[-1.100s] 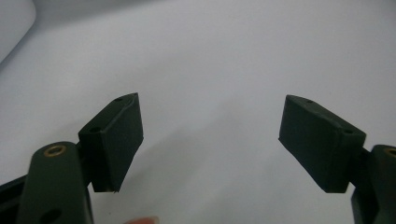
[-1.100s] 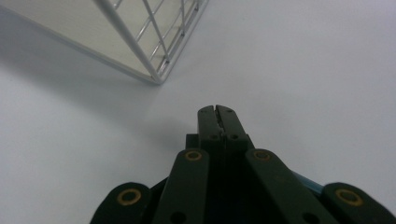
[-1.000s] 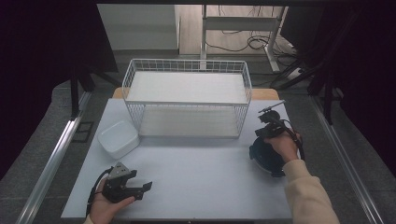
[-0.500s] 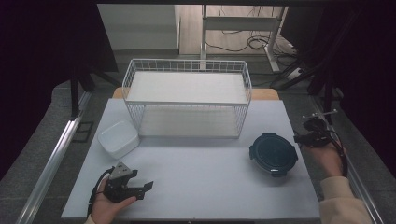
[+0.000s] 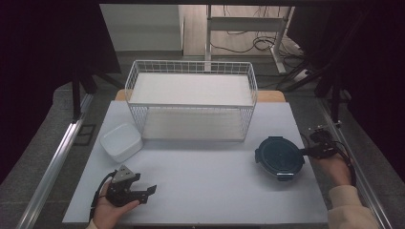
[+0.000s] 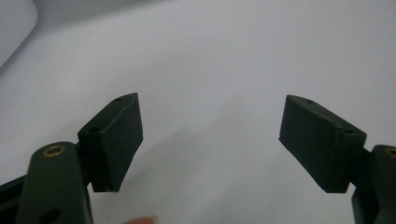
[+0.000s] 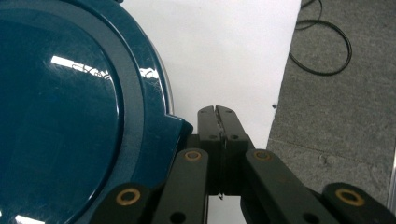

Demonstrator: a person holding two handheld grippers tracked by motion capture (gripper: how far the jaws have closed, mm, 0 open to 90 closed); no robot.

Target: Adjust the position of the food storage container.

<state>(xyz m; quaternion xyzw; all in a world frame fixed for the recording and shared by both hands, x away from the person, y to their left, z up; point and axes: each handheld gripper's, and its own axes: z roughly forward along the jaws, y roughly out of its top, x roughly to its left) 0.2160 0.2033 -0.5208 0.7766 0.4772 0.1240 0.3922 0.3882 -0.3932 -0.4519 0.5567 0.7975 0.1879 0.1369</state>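
Left gripper (image 5: 143, 192) is resting near the table's (image 5: 200, 191) front edge, jaws spread on nothing, bare tabletop lying ahead. Right gripper (image 5: 302, 152) is sitting pressed together just beside the round dark-blue lid (image 5: 279, 156), glossy, near the right edge. No readable writing. White tub (image 5: 121, 141) and wire basket (image 5: 191, 102) are sitting farther back.
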